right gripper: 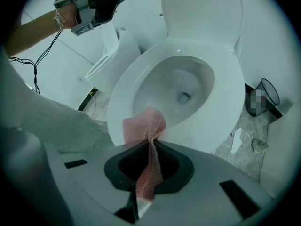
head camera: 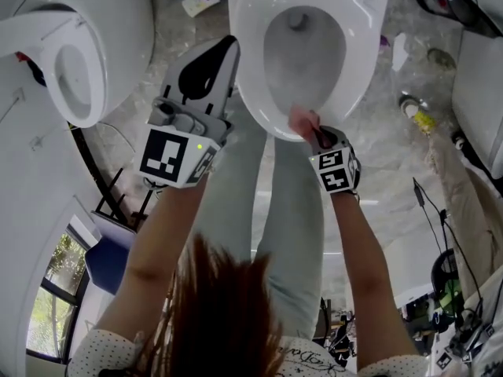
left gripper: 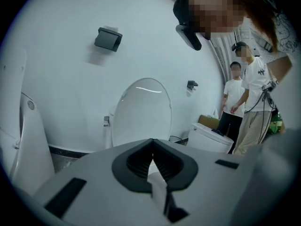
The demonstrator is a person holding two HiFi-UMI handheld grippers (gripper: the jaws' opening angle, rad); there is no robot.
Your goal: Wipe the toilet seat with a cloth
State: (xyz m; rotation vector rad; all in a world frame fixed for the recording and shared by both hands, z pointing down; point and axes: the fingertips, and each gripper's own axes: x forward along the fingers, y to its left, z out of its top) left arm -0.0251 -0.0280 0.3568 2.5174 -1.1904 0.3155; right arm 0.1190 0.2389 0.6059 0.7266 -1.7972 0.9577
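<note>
Toilet seat [head camera: 250, 77]: lowered, a white ring around the open bowl, with the lid upright behind it.
Left gripper [head camera: 211, 73]: off the seat's left side and held up clear of it. The jaws are pressed together with nothing between them.
Right gripper [head camera: 321, 137]: at the seat's front rim, jaws clamped on the cloth.
Cloth [right gripper: 145, 125]: pink mesh, pinched partway along. The bunched upper fold lies on the seat's front rim and the tail hangs back through the jaws. Whether it presses firmly on the rim or only rests there is hard to tell.
Risk, slipping out: only a narrow strip is gripped, so drag along the seat could tug it free, likely into the bowl just inside the rim.
Risk, hard contact: little cloth sits ahead of the jaw tips, so a steep angle could scrape them on the seat.
Risk, missed patches: the bunched fold covers little, so the seat's sides and rear may go unwiped.
</note>
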